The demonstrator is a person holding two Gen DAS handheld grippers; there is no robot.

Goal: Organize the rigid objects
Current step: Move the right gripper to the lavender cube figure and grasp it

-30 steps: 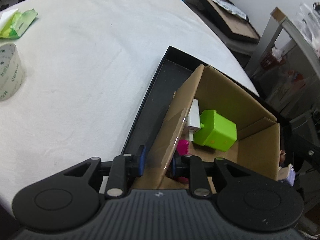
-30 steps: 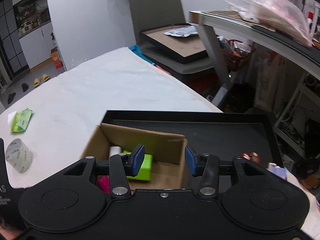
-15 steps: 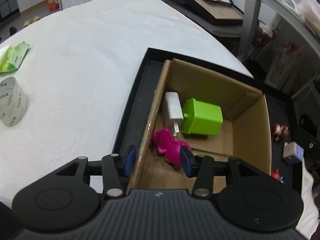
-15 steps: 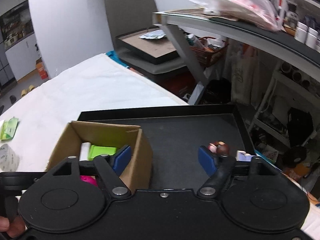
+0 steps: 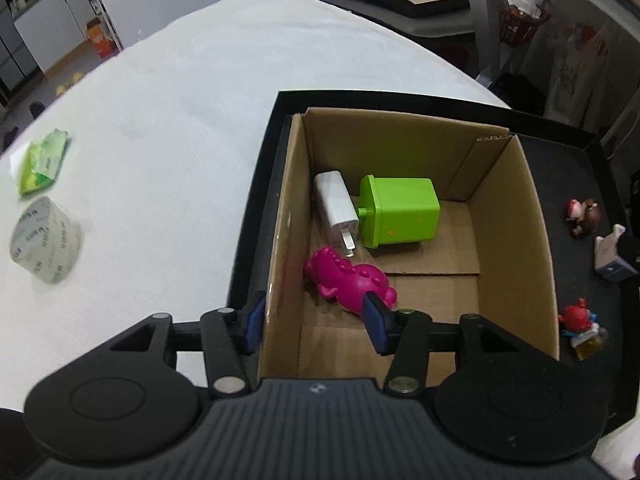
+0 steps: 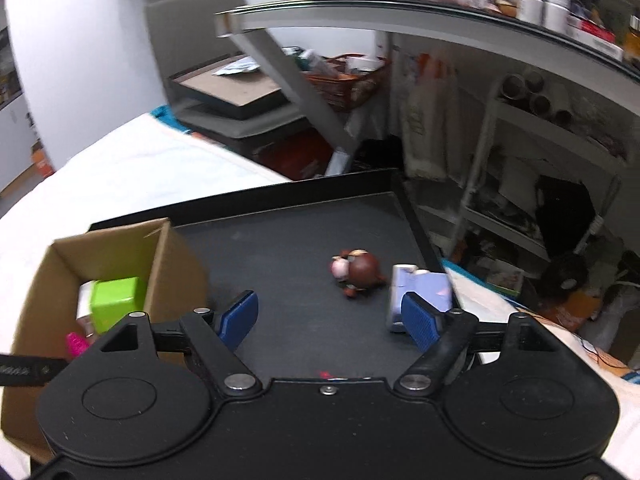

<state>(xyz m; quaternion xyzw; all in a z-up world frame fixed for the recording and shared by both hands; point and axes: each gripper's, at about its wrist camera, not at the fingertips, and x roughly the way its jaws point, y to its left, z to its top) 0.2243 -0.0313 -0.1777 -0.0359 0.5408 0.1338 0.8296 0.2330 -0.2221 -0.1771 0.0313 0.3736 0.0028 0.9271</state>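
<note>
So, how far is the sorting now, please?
Done: the cardboard box already holds the white charger, the green block and the pink toy. In hand: nothing; the left claw straddles the box's wall with open jaws, and the right claw is open above the black tray. Left: the brown figurine, the lilac toy and the red figurine lie on the tray.

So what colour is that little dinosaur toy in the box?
Bright magenta pink dinosaur toy, clearest in the left wrist view.

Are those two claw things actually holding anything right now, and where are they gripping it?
Nothing is held. The left gripper is open, straddling the cardboard box wall; the right gripper is open above the tray.
</note>
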